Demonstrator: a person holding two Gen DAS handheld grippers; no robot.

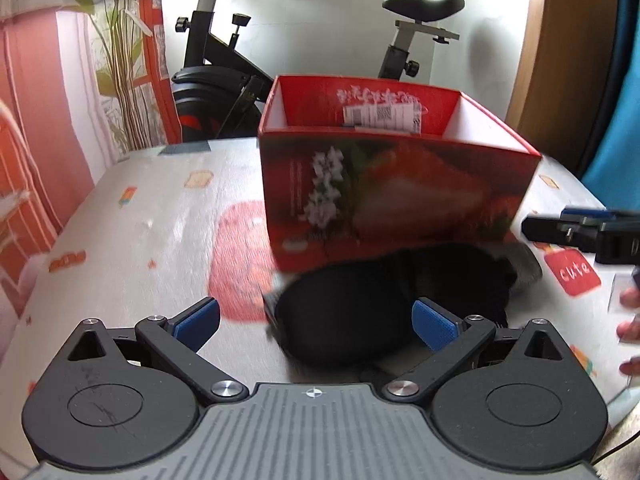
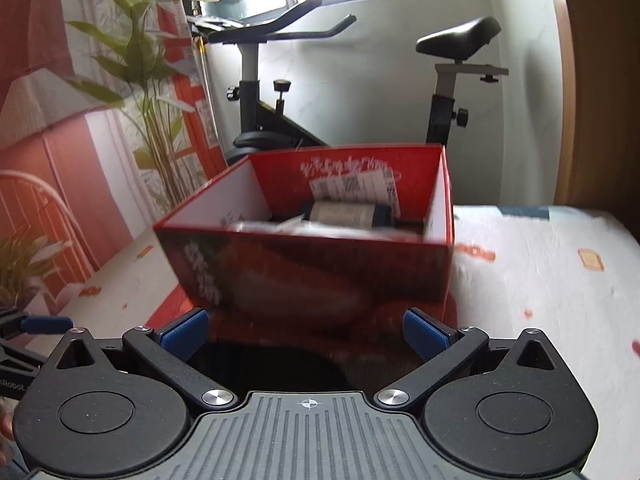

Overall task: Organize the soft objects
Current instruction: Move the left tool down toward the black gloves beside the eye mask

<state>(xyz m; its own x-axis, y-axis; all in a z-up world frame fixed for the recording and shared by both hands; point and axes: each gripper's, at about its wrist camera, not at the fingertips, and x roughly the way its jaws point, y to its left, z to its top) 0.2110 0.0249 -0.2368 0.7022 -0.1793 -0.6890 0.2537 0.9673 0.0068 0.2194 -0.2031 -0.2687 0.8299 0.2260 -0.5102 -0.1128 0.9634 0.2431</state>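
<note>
Left wrist view:
Left hand-held gripper (image 1: 316,322): its jaws are standing wide apart with nothing between the blue pads (image 1: 434,328); it is hanging over the near edge of the black soft item without touching it, as far as the blur lets me tell.
Black soft item (image 1: 360,304): it is lying on the surface (image 1: 132,248), slumped flat, right against the front foot of the red box (image 1: 392,196), with a grey fuzzy piece (image 1: 524,268) peeking out at its right end.
Handling judgement: it is looking light, limp and compressible, likely cloth or plush; nothing fragile, not slippery, but it is likely to sag and trail when lifted.
Where to take hold: pinching a bunched fold near its thick middle is looking safer than nipping a thin edge, which could slide out.
Right hand-held gripper (image 1: 568,232): it is showing at the right edge, near the box's right corner, with fingertips (image 1: 632,330) of the person below it.

Right wrist view:
Right hand-held gripper (image 2: 306,334): it is gaping at its widest, empty, with the dark item (image 2: 272,364) lying just under and between its pads.
Red box (image 2: 320,272): it is sitting open-topped straight ahead, already holding a rolled bundle (image 2: 348,212) and something pale wrapped in plastic (image 2: 280,226).
Risk: the box is looking like light card and may be shoved if the cloth drags on its wall.
</note>
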